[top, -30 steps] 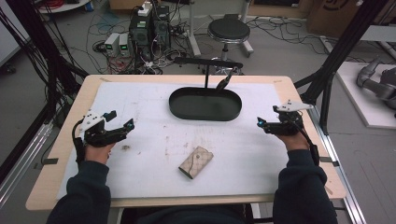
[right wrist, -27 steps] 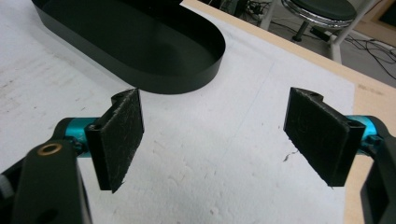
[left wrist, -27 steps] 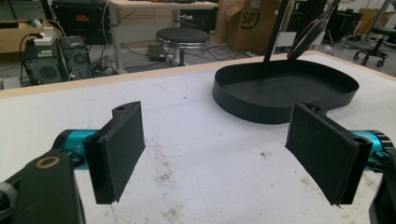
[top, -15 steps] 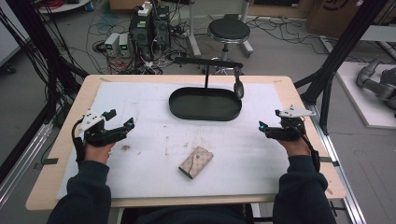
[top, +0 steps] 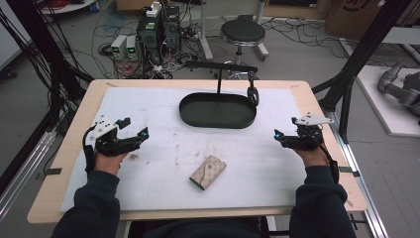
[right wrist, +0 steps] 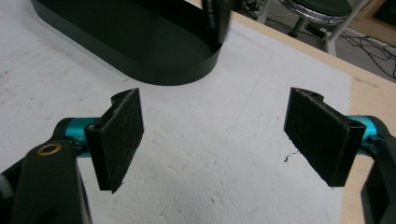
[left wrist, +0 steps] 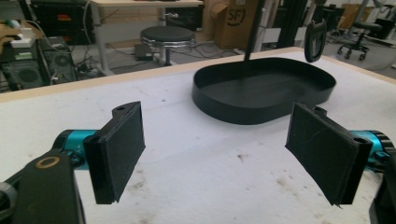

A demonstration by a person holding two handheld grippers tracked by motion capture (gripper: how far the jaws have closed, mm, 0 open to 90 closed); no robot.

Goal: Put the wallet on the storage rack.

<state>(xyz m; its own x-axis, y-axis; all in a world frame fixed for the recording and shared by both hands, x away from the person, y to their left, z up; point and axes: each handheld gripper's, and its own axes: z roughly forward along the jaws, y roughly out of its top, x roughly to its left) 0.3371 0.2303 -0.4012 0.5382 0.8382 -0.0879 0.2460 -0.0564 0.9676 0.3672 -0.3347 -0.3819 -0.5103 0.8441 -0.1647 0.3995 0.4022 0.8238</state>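
Since the earlier frames the right gripper (top: 283, 136) has shifted slightly outward toward the counter's right edge; the left gripper (top: 132, 130) is unchanged. Both sets of jaws stand released, nothing between them. Small beige patterned fabric pouch (top: 208, 172), rectangular and soft-looking, lies flat on the white foam-topped counter (top: 148, 104), between the two grippers and nearer the person, well apart from both. Black oval metal tray (top: 218, 110), shallow-walled, sits farther back.

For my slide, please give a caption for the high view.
Two open tools, left tool and right tool, rest on the table beside a small pouch and black tray.
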